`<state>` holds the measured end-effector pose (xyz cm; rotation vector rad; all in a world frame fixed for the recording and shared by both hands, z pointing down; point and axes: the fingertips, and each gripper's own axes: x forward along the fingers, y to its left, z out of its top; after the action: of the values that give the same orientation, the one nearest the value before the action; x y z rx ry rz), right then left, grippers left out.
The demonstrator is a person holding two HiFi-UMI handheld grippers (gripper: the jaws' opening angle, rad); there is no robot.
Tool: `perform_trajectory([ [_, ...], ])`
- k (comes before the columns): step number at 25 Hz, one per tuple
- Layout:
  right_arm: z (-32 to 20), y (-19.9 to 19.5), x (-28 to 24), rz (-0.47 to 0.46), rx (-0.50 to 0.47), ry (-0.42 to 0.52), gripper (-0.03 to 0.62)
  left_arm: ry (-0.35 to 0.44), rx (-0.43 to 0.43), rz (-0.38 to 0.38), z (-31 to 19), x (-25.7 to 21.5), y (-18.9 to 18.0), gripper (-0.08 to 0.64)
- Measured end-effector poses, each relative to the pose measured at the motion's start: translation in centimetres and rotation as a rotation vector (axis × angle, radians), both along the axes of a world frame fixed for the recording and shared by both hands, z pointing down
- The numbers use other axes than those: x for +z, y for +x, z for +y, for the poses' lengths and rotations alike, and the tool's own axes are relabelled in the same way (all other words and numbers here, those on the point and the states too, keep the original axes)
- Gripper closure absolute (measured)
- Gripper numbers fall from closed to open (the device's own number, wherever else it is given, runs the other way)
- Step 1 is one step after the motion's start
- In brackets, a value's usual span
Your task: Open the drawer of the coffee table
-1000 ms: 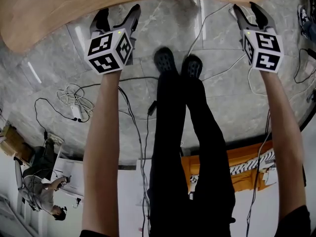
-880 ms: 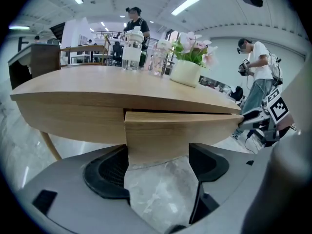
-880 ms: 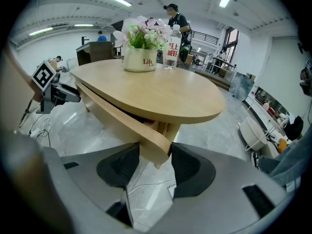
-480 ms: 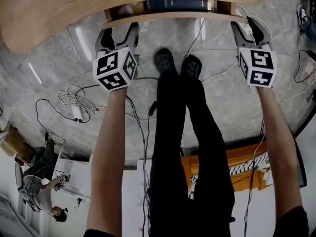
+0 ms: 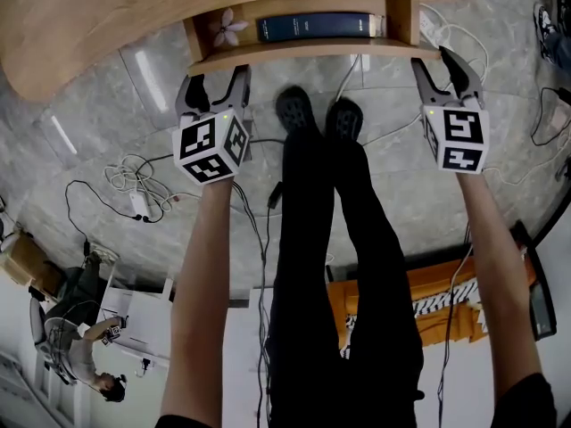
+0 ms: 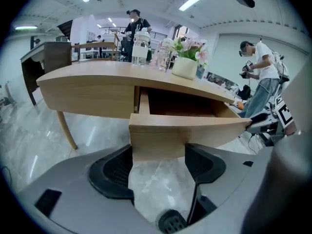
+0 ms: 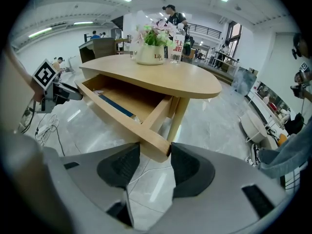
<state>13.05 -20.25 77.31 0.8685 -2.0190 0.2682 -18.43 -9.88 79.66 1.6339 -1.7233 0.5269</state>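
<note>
The wooden coffee table (image 5: 98,16) spans the top of the head view. Its drawer (image 5: 303,52) stands partly pulled out, with a dark blue book (image 5: 317,27) and a pale flower (image 5: 228,28) lying inside. My left gripper (image 5: 217,80) is shut on the left end of the drawer front (image 6: 190,130), both pads pressed against the wood around my left gripper (image 6: 157,152). My right gripper (image 5: 435,61) holds the right end. In the right gripper view that corner of the drawer front (image 7: 156,145) sits pinched in my right gripper (image 7: 155,155).
My legs and black shoes (image 5: 308,114) stand between the arms, just short of the drawer. Cables (image 5: 134,181) trail over the grey floor. A flower pot (image 7: 150,52) and bottles (image 6: 140,48) stand on the tabletop. A table leg (image 7: 178,118) rises behind the drawer's right end.
The drawer has slid out from under the tabletop toward me, and the book and flower have come into view. Both grippers moved back toward me with the drawer front.
</note>
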Motion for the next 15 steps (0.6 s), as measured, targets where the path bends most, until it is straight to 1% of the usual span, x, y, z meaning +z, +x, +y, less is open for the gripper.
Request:
perform_trajectory([
  [9, -0.24, -0.15, -0.05, 0.016, -0.022, -0.028, 0.394, -0.049, -0.011, 0.029, 0.39, 0.17, 0.0, 0.22],
  [15, -0.32, -0.14, 0.23, 0.024, -0.044, -0.029, 0.399, -0.05, -0.02, 0.029, 0.41, 0.52, -0.08, 0.221],
])
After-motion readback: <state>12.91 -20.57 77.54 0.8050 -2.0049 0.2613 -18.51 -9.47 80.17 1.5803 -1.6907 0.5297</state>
